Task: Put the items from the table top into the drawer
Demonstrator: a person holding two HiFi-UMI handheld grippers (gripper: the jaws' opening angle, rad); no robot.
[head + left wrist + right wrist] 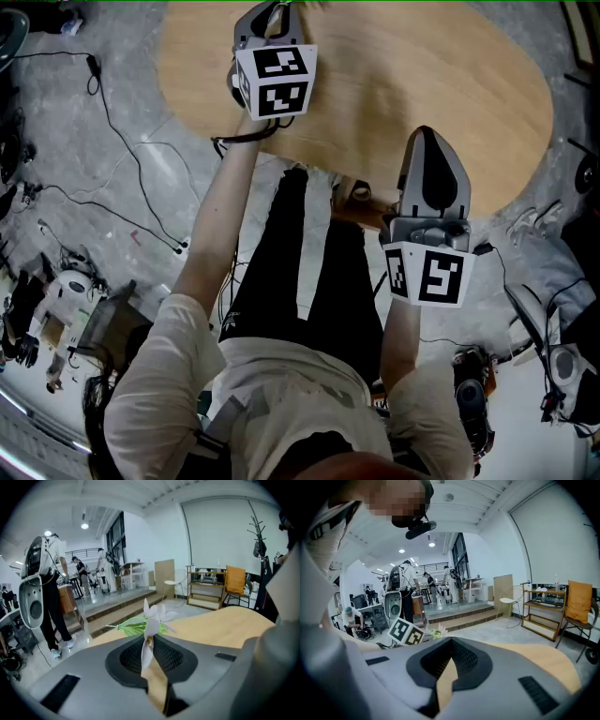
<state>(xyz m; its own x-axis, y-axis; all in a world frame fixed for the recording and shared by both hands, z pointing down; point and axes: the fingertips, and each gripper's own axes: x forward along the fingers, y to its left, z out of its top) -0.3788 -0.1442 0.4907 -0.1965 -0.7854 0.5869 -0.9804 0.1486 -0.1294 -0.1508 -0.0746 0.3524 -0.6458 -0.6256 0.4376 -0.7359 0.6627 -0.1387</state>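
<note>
My left gripper [272, 14] is over the far edge of the oval wooden table [422, 75], shut on an artificial flower [284, 6]. In the left gripper view the flower [153, 616], with white petals and green leaves, sticks up from between the closed jaws of the left gripper [150, 644], lifted off the table [225, 625]. My right gripper [427, 136] hangs over the table's near edge. The right gripper [449, 641] has its jaw tips together with nothing between them. A brown wooden part [358, 208] under the near edge may be the drawer.
Black cables [112, 131] trail over the grey floor left of the table. Equipment [66, 300] lies at the lower left and more gear [553, 281] at the right. A robot stand [35, 588], steps, a shelf [206, 590] and an orange-draped chair [236, 585] lie beyond.
</note>
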